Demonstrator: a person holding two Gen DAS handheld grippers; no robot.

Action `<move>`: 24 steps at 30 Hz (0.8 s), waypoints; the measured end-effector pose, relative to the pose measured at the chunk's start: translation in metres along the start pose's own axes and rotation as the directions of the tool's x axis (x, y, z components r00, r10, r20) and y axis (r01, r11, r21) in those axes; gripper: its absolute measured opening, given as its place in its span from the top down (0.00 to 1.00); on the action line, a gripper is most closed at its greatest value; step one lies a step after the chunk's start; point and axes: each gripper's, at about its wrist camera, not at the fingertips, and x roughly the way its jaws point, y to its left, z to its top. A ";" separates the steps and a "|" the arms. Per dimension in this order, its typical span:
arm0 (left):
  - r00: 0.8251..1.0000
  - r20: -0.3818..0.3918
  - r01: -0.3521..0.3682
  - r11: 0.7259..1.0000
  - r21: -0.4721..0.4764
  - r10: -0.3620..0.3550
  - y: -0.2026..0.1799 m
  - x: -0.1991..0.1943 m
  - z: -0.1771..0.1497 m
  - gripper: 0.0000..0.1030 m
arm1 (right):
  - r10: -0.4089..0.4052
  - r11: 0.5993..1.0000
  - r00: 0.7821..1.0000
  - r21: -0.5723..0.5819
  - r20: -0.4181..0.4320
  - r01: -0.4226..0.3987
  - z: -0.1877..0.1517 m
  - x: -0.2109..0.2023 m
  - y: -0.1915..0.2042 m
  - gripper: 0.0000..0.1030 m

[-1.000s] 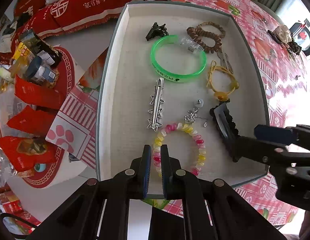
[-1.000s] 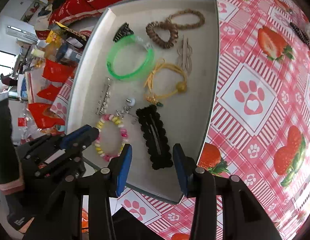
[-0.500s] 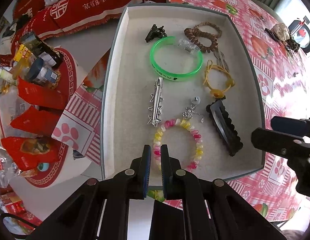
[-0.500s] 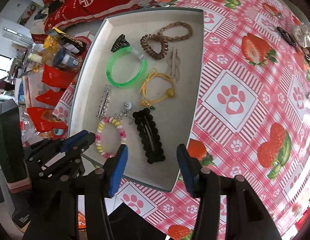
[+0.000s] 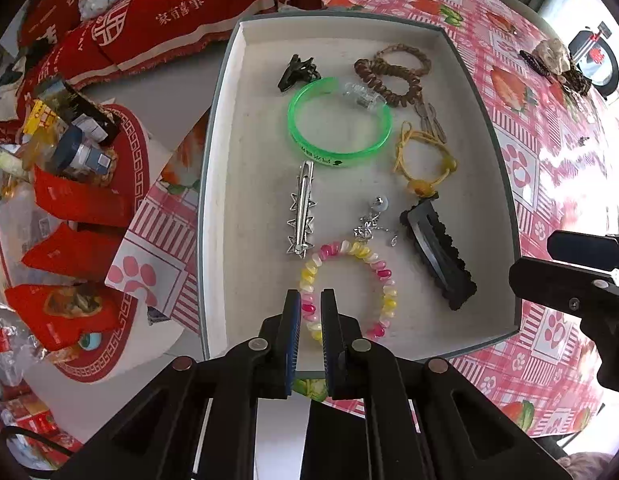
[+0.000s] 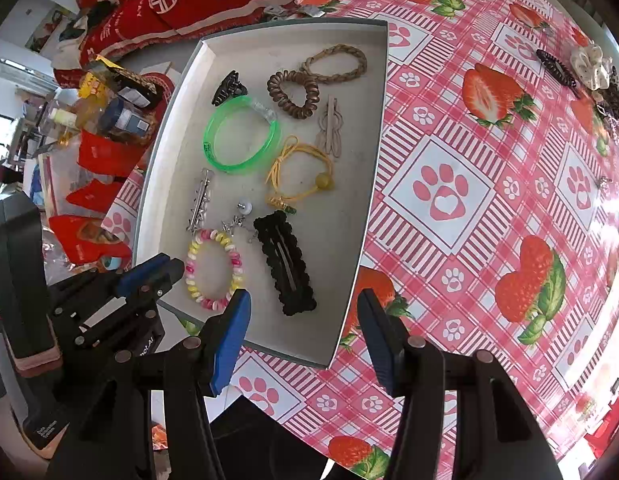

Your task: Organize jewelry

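Note:
A grey tray holds several pieces. Among them are a green bangle, a silver star clip, a yellow cord bracelet, a pink-and-yellow bead bracelet and a black scalloped hair clip. My left gripper hangs shut and empty above the bead bracelet's near left side. Above the tray's near right corner my right gripper stands open, holding nothing, clear of the black clip.
Also in the tray are a brown coil tie, a small black claw clip and an earring. More hair pieces lie far right on the strawberry tablecloth. Red packets and bottles crowd the left.
My right gripper has lifted and drawn back from the black hair clip, and its jaws have widened. The clip stays flat in the tray. The left gripper has held still.

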 end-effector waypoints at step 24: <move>0.996 0.068 -0.046 0.999 -0.025 0.048 0.006 -0.031 0.003 0.00 | -0.017 1.000 1.000 0.022 0.009 0.017 -0.004 -0.010 -0.001 0.43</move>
